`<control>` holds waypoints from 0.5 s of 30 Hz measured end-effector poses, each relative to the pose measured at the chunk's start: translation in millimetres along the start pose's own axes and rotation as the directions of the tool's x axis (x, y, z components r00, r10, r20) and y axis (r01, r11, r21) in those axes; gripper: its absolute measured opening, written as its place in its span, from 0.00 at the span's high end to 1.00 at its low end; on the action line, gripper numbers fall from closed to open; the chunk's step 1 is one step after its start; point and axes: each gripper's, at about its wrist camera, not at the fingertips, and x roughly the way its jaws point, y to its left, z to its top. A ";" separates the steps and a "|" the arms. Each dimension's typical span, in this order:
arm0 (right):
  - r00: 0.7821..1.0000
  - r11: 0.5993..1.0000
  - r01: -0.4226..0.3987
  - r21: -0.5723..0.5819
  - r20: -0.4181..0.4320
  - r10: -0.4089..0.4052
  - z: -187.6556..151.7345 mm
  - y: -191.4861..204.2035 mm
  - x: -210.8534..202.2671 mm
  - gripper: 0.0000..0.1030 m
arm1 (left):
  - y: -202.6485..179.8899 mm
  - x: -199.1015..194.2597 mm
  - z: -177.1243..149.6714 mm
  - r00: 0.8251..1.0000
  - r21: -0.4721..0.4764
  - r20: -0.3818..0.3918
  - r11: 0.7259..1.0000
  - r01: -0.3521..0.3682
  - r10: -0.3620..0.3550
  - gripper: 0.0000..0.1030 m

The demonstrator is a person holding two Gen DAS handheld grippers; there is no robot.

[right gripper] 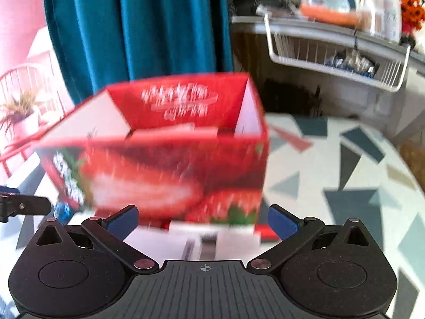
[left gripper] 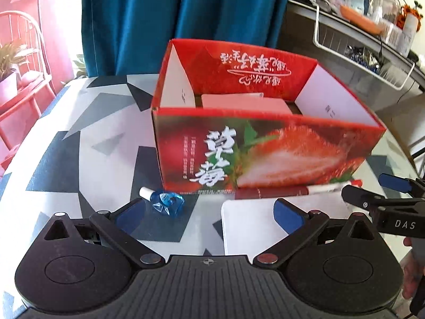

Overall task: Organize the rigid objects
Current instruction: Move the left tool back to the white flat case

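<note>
My left gripper (left gripper: 209, 212) hangs spread wide and holding nothing just above the patterned table (left gripper: 79, 159), and my right gripper (right gripper: 203, 219) is splayed and bare too, both nosed up to the red strawberry box (left gripper: 265, 148). That box sits open-topped mid-table with a pale flat carton (left gripper: 244, 103) lying inside it, a small blue faceted bottle (left gripper: 167, 200) on its side just ahead of my left finger, and a white flat box (left gripper: 247, 228) lying just before the front wall. Behind it I see a teal curtain (left gripper: 164, 21) and a white wire basket (left gripper: 358, 61) off right.
</note>
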 end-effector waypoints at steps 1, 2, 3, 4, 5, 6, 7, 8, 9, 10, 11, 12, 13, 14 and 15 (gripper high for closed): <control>1.000 1.000 0.005 -0.004 -0.011 -0.005 -3.6 1.8 2.1 0.00 | -0.8 1.1 -2.3 1.000 0.003 -0.003 1.000 -0.001 0.001 0.00; 1.000 1.000 0.017 -0.012 -0.015 -0.017 -7.2 4.2 3.2 0.00 | -1.5 2.4 -4.8 1.000 0.004 -0.008 1.000 0.000 0.000 0.00; 0.999 0.999 0.028 -0.022 -0.017 -0.028 -10.6 6.4 3.6 0.00 | -1.9 3.9 -6.6 1.000 0.002 -0.014 1.000 0.003 -0.003 0.00; 1.000 0.999 0.025 -0.031 -0.018 -0.025 -13.8 8.5 3.2 0.00 | -2.7 4.9 -7.7 1.000 -0.003 -0.022 1.000 0.008 -0.008 0.00; 1.000 0.999 0.010 -0.036 -0.023 -0.011 -15.9 9.3 3.2 0.00 | -2.6 6.2 -9.5 0.999 -0.010 -0.029 1.000 0.014 -0.014 0.00; 0.999 0.999 -0.012 -0.033 -0.033 0.011 -17.3 9.2 3.2 0.00 | -2.1 7.6 -10.7 0.999 -0.019 -0.037 1.000 0.021 -0.021 0.00; 0.998 0.999 -0.042 -0.019 -0.046 0.041 -18.4 8.3 3.1 0.01 | -1.0 9.1 -12.0 0.999 -0.028 -0.045 0.999 0.025 -0.027 0.00; 0.996 0.997 -0.075 0.003 -0.053 0.075 -18.9 6.4 3.0 0.01 | -0.5 10.7 -13.2 0.998 -0.037 -0.055 0.999 0.029 -0.031 0.00; 0.993 0.995 -0.099 0.022 -0.058 0.100 -18.4 3.4 2.6 0.01 | -0.6 11.8 -14.0 0.997 -0.042 -0.062 0.999 0.032 -0.035 0.00; 0.991 0.993 -0.113 0.036 -0.064 0.115 -18.2 2.3 2.5 0.01 | -0.4 12.3 -14.9 0.997 -0.043 -0.065 0.998 0.035 -0.038 0.00; 0.990 0.992 -0.117 0.044 -0.071 0.120 -18.1 1.9 2.7 0.01 | -1.8 12.4 -15.3 0.997 -0.040 -0.068 0.998 0.038 -0.041 0.00; 0.990 0.992 -0.117 0.049 -0.076 0.121 -18.1 1.1 3.1 0.01 | -2.2 12.7 -15.9 0.996 -0.037 -0.070 0.998 0.043 -0.046 0.00; 0.990 0.992 -0.116 0.053 -0.079 0.120 -18.7 0.6 3.2 0.01 | -2.4 13.3 -16.5 0.996 -0.036 -0.074 0.998 0.050 -0.053 0.00; 0.989 0.992 -0.115 0.059 -0.085 0.120 -19.6 0.0 4.0 0.02 | -2.6 13.7 -16.9 0.995 -0.038 -0.078 0.998 0.056 -0.059 0.00; 0.988 0.991 -0.117 0.066 -0.092 0.122 -20.8 -0.9 4.7 0.04 | -3.0 14.8 -17.8 0.994 -0.041 -0.084 0.997 0.062 -0.065 0.00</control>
